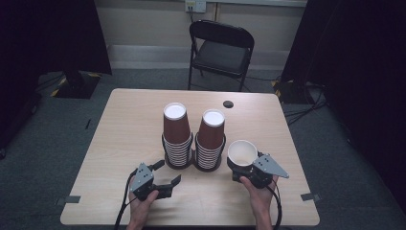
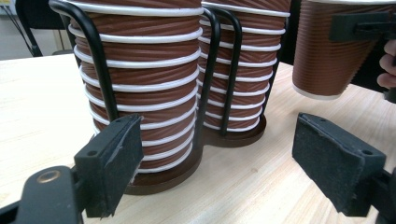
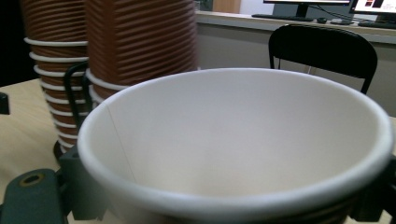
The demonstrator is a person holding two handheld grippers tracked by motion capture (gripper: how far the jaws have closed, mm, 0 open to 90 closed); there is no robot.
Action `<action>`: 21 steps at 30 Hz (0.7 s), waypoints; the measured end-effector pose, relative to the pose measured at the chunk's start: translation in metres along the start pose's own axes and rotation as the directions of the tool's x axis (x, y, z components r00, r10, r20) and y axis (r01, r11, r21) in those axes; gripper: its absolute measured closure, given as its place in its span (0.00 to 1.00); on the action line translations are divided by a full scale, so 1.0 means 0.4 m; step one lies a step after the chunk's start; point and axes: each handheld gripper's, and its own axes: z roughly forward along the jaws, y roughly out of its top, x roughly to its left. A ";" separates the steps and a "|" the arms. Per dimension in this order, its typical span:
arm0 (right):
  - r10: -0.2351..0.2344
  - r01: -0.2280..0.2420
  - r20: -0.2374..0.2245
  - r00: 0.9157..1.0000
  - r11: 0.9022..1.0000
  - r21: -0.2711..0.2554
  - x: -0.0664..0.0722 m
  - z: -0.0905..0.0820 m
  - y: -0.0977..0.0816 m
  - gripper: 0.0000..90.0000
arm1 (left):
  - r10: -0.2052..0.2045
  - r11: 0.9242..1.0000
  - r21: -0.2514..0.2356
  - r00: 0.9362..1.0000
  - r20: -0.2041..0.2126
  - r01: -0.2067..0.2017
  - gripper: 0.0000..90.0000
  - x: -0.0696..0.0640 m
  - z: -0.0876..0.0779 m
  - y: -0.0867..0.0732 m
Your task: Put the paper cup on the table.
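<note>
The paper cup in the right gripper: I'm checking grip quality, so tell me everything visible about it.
The paper cup is brown and ribbed outside, plain white inside, with a rolled white rim. It stands upright, mouth up and empty, and looks undamaged. The right gripper clamps its wall from both sides, holding it clear of the table, as the left gripper view shows. It sits just right of the two cup stacks, apart from them.

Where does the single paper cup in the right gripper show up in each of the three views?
High view: the paper cup sits right of centre, mouth up, in the right gripper.
Left gripper view: cup at upper right, its base clear of the table.
Right gripper view: cup in the foreground, white inside.
Shared landmark: the two cup stacks.
</note>
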 end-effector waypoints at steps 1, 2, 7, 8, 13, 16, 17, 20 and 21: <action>0.000 0.000 0.009 1.000 1.000 -0.001 -0.009 0.004 0.001 0.11 | -0.007 1.000 0.000 1.000 -0.002 0.007 0.18 -0.003 0.002 -0.002; 0.001 -0.001 0.015 1.000 1.000 -0.002 -0.014 0.006 0.002 0.11 | 0.002 1.000 0.000 1.000 -0.002 -0.002 0.18 -0.005 0.002 -0.004; 0.011 -0.011 0.048 0.999 1.000 -0.007 -0.047 0.020 0.014 0.11 | 0.019 0.999 -0.028 1.000 0.002 -0.019 0.17 -0.017 -0.001 -0.020; 0.017 -0.017 0.056 0.998 1.000 -0.009 -0.054 0.023 0.014 0.11 | 0.024 0.999 -0.029 1.000 0.010 -0.023 0.17 -0.017 -0.003 -0.021; 0.025 -0.025 0.075 0.997 1.000 -0.008 -0.083 0.040 0.030 0.11 | 0.019 0.999 -0.048 1.000 -0.015 -0.020 0.17 -0.019 -0.006 -0.023; 0.032 -0.031 0.091 0.995 0.999 -0.009 -0.108 0.056 0.043 0.11 | 0.036 0.997 -0.067 0.999 -0.022 -0.038 0.17 -0.023 -0.011 -0.026; 0.035 -0.034 0.093 0.995 0.999 -0.011 -0.116 0.062 0.047 0.11 | 0.031 0.997 -0.069 0.999 -0.021 -0.033 0.17 -0.023 -0.011 -0.026; 0.034 -0.034 0.108 0.994 0.999 -0.006 -0.137 0.079 0.053 0.11 | 0.022 0.997 -0.074 1.000 -0.020 -0.023 0.17 -0.021 -0.012 -0.027; 0.038 -0.037 0.108 0.993 0.999 -0.008 -0.144 0.085 0.052 0.11 | 0.029 0.997 -0.075 0.999 -0.023 -0.031 0.17 -0.021 -0.012 -0.027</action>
